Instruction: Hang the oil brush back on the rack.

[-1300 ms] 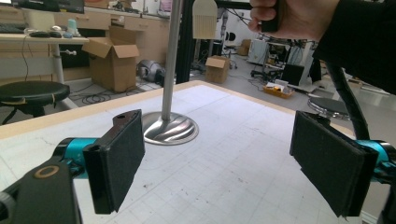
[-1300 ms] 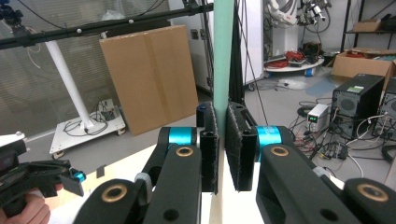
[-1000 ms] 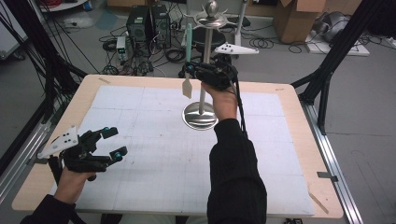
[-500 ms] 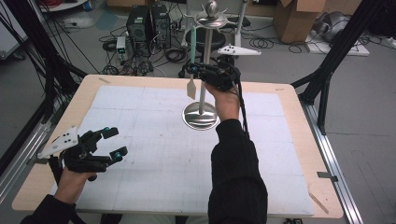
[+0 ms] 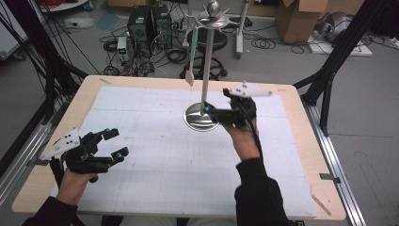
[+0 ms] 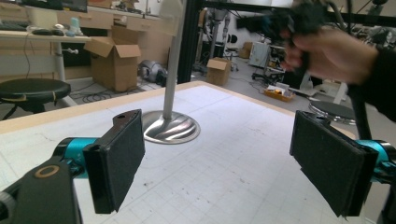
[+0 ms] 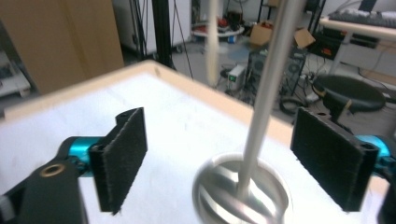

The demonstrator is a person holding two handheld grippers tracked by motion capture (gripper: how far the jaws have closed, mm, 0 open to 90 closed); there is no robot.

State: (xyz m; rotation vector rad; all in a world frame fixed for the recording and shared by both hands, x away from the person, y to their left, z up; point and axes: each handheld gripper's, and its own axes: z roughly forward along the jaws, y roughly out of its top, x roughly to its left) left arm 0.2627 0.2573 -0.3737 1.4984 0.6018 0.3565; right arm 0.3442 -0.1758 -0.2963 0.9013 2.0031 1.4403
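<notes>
Spatula (image 5: 190, 59), no legible writing

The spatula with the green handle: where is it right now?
In the high view the spatula hangs from the left side of the metal stand's top ring, blade down over the table's far edge.

Both grippers black-bodied: left gripper (image 5: 115, 143), right gripper (image 5: 210, 111). Each has teal collars behind the jaws, flat rectangular black foam-faced pads (image 6: 122, 157), a pale grey three-cornered plate (image 5: 60, 143) on top, black cable trailing. A brass-coloured ring sits on the near housing. Person wears black long sleeves (image 5: 260, 193).
</notes>
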